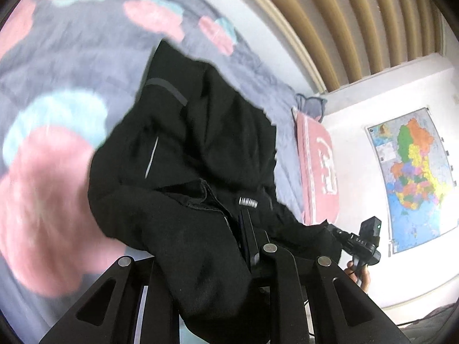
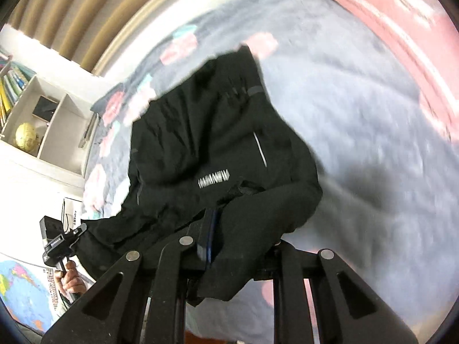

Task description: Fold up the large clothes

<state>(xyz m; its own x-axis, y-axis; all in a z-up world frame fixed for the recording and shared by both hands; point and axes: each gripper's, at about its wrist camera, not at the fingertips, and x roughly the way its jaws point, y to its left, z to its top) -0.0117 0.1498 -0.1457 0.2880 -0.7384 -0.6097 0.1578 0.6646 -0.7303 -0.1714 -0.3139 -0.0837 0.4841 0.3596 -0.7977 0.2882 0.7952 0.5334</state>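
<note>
Bedroom w/ a bed (image 1: 71,66) covered by a grey duvet printed w/ pink and blue blobs; a pink pillow (image 1: 318,172) is seen at its head end, a coloured map (image 1: 413,177) is pinned on the white wall beyond, and a shelf unit (image 2: 54,126) w/ books and a gold globe (image 2: 25,137) is seen in the right wrist view. A black jacket (image 1: 200,132) w/ grey reflective strips and a white chest logo is held up off the bed, draped between both tools, its far end hanging toward the duvet. Left hand-held gripper (image 1: 246,238) is seen closed on a fold of the jacket near the collar, cloth bunched over its fingers. Right hand-held gripper (image 2: 208,235) is likewise clamped on jacket fabric, w/ a flap hanging down over its frame. Each tool is also caught in the other's view at the jacket's edge, w/ the person's hand (image 2: 70,279) wrapped round the handle. Bedding is motion-blurred in both views.
</note>
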